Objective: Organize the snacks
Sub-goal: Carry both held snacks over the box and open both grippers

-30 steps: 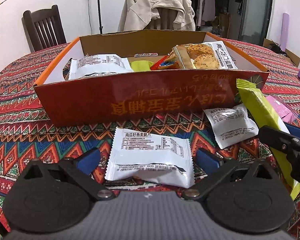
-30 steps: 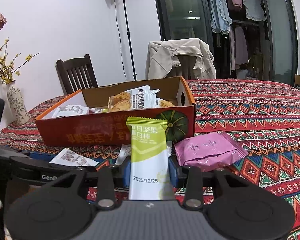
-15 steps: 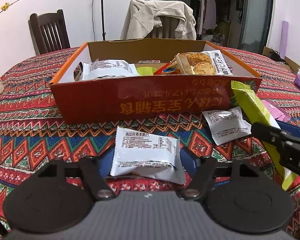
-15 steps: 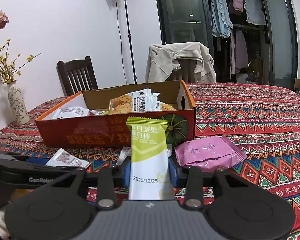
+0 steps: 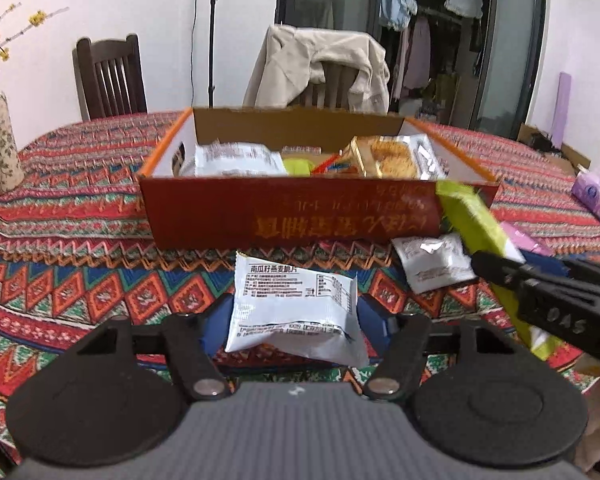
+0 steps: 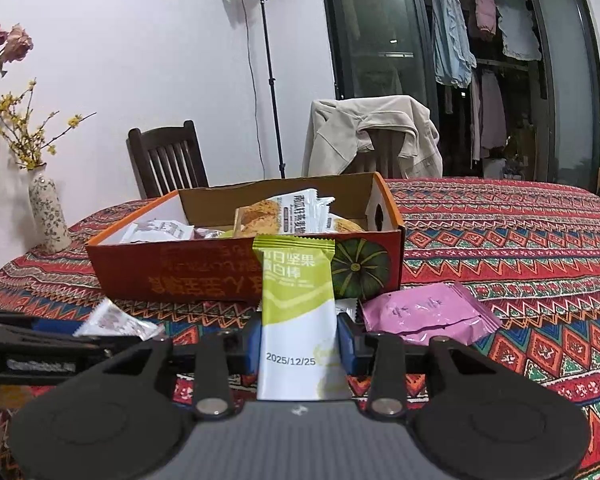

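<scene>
My left tongs point(image 5: 294, 314) grip a white packet point(image 5: 294, 304), my right tongs point(image 6: 298, 340) a green bar point(image 6: 296, 308), both short of the half-filled box point(image 5: 300, 216). A small white packet point(image 5: 432, 264) and pink packet point(image 6: 428, 312) remain on the table.

I log: white packet point(image 5: 296, 304), lime-and-white bar point(image 6: 298, 312), pink pouch point(image 6: 428, 312), red-orange box point(image 5: 292, 216), zigzag multicolour tablecloth point(image 5: 68, 248).

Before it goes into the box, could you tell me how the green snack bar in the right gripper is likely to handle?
The green snack bar stands straight above the right gripper, so it is probably fairly stiff. Its glossy wrapper may slip. It looks slim and likely light.
</scene>
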Demonstrator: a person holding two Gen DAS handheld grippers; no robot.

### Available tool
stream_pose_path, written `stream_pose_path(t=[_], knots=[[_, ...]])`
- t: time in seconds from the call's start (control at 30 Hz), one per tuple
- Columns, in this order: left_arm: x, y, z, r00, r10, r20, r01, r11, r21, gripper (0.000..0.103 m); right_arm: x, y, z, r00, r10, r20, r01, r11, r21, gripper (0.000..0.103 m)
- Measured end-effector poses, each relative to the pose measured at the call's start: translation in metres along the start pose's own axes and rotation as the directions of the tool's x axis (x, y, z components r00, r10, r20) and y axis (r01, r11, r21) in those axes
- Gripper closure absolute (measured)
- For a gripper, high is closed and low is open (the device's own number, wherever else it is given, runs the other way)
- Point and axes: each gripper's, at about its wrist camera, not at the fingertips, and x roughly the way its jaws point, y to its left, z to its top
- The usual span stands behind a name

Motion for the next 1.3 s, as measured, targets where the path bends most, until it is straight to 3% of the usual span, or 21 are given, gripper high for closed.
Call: stream_pose_path(t=[0.23, 0.53, 0.93, 1.3], knots=[[-0.034, 0.007, 0.012, 0.992, -0.012, 0.123, 0.012, 1.0, -0.001, 0.034, -0.013, 0.01, 0.004, 0.999, 0.011, 0.044, -0.01, 1.0, -0.03, 0.066], [-0.054, 0.012, 0.036, 0.978, -0.013, 0.209, 0.013, 1.0, 0.002, 0.034, -0.032, 0.019, 0.027, 0.997, 0.022, 0.08, -0.019, 0.999, -0.039, 0.066], [-0.039, 0.011, 0.079, 0.971, -0.041, 0.236, 0.055, 0.997, -0.053, 0.034, -0.016, 0.021, 0.08, 0.993, -0.021, 0.116, 0.024, 0.999, -0.022, 0.066], [-0.002, 0.019, 0.123, 0.971, 0.003, 0.239, 0.032, 0.989, -0.143, 0.034, 0.029, 0.024, 0.124, 0.99, -0.062, 0.126, 0.063, 0.998, -0.005, 0.066]])
